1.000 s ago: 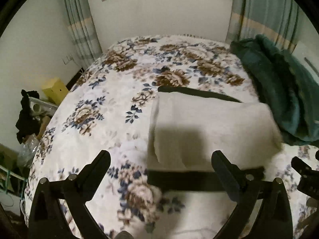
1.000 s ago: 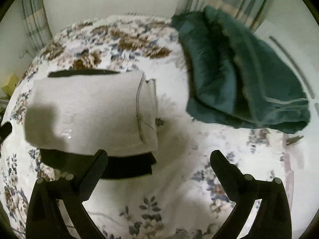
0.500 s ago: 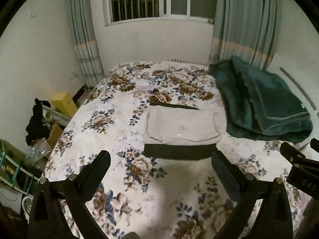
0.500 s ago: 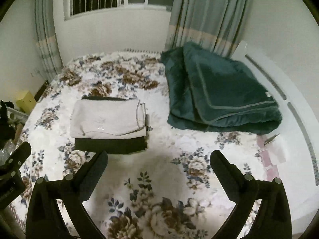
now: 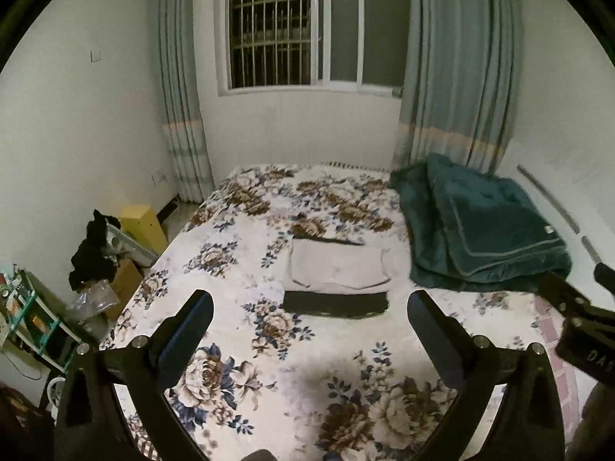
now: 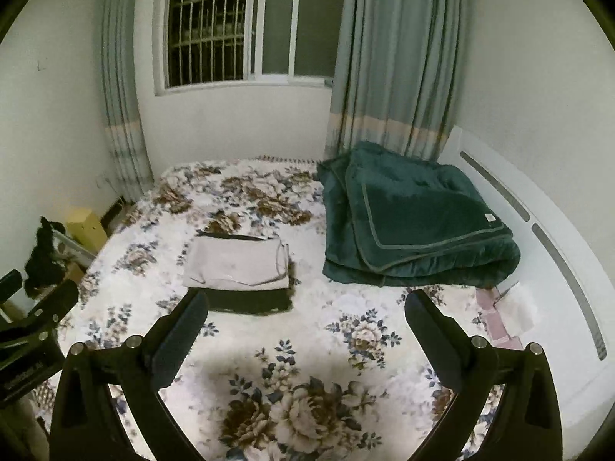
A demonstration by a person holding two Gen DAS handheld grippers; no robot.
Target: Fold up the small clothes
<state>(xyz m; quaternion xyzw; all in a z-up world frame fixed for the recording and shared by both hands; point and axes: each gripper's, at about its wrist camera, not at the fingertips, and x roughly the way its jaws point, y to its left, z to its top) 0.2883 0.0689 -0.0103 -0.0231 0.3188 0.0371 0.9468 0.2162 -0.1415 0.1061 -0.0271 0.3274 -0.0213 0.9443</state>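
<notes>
A folded light grey garment (image 5: 338, 267) lies on top of a folded black garment (image 5: 334, 304) in the middle of the floral bed (image 5: 269, 365). The same stack shows in the right wrist view, grey (image 6: 236, 265) over black (image 6: 250, 301). My left gripper (image 5: 309, 320) is open and empty, held well back from the stack above the near part of the bed. My right gripper (image 6: 305, 320) is open and empty too, at a similar distance. Each gripper shows at the edge of the other's view.
A folded dark green blanket (image 5: 484, 234) lies on the right side of the bed, also in the right wrist view (image 6: 411, 223). A white headboard (image 6: 546, 230) runs along the right. Boxes and clutter (image 5: 107, 253) stand on the floor at left. Window and curtains are behind.
Both grippers have pulled far back and up from the folded stack, which now looks small in the middle of the bed. The stack itself has not moved.
</notes>
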